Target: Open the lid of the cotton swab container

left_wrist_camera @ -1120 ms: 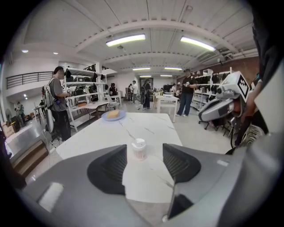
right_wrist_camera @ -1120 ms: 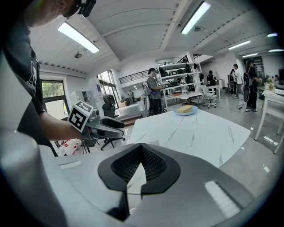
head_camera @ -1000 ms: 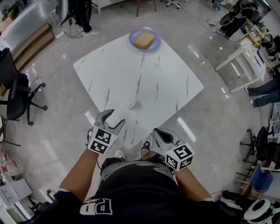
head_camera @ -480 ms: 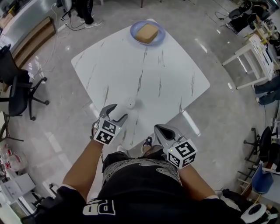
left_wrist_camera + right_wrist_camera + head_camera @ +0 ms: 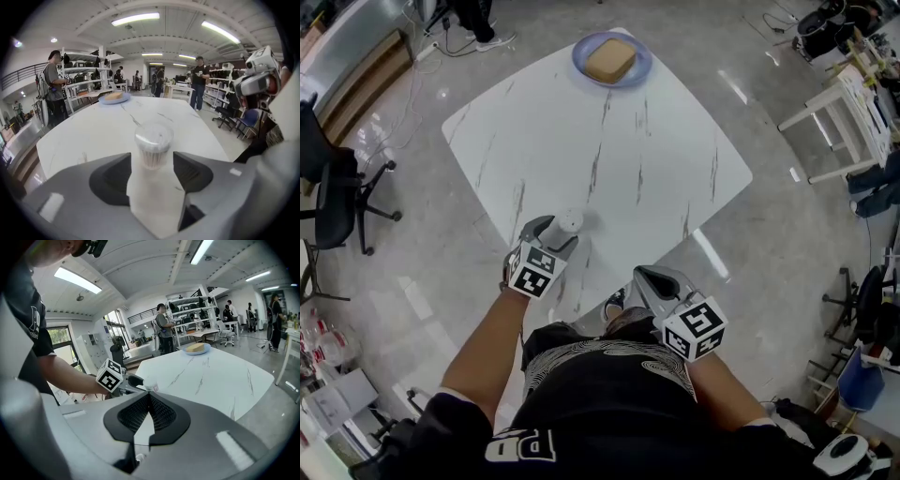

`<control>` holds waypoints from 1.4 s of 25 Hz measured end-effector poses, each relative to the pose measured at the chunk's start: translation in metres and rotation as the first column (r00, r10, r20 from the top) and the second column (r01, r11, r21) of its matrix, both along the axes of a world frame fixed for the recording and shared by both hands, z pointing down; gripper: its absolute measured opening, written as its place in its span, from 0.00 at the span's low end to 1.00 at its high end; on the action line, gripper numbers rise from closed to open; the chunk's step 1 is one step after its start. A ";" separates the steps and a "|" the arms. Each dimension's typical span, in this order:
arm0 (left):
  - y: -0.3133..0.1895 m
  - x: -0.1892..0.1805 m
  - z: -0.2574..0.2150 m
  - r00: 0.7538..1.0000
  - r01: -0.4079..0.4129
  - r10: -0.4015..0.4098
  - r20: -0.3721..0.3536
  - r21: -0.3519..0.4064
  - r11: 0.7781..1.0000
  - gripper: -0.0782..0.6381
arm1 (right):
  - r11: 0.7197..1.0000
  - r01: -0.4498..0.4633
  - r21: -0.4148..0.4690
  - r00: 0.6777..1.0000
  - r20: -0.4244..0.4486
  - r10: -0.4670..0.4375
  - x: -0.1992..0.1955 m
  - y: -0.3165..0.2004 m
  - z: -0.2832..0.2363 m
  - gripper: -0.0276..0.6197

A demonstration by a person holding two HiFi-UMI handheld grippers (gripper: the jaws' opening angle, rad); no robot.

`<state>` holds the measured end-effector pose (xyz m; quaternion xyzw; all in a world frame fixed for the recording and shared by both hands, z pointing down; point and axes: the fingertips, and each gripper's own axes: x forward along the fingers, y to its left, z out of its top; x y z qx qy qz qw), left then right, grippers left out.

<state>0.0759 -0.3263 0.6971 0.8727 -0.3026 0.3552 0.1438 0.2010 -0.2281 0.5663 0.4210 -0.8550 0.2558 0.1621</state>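
Right gripper (image 5: 149, 399) is kept shut, empty. Left gripper (image 5: 151, 168) jaws are opening around small clear plastic cotton swab container (image 5: 153, 143), upright near white marble table (image 5: 656, 141) edge, unpressed. Judged light, slippery, tippable: body clamped low, lid rim pulled.

**Wearer, head view.** A black short-sleeved T-shirt (image 5: 609, 422) fills the frame from 5 to 7 o'clock. White block lettering (image 5: 523, 445) sits at 7 o'clock. A panel of fine white swirling lines (image 5: 609, 356) crosses the shirt front just below centre. Directly above it, at centre, shows the toe of a black-and-white shoe (image 5: 613, 306).

**Right gripper view.** A black sleeve (image 5: 35, 338) with small white print lies at 9 o'clock and ends on the upper arm.
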 end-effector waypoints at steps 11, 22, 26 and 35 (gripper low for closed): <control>-0.009 0.018 0.023 1.000 0.003 -0.003 0.024 -0.013 1.000 0.56 | 1.000 0.003 -0.021 1.000 -0.023 -0.003 0.015 0.002 0.008 0.04; -0.012 0.020 0.031 0.999 0.025 -0.024 0.031 -0.027 0.999 0.56 | 1.000 0.000 -0.022 1.000 -0.028 -0.001 0.023 0.005 0.009 0.04; -0.011 0.020 0.030 0.999 0.023 -0.022 0.037 -0.028 0.999 0.56 | 1.000 -0.009 -0.021 1.000 -0.027 0.008 0.026 0.007 0.008 0.04; -0.013 0.020 0.028 0.999 0.017 -0.016 0.045 -0.018 1.000 0.55 | 1.000 -0.024 -0.011 0.999 -0.025 0.024 0.028 0.008 0.006 0.04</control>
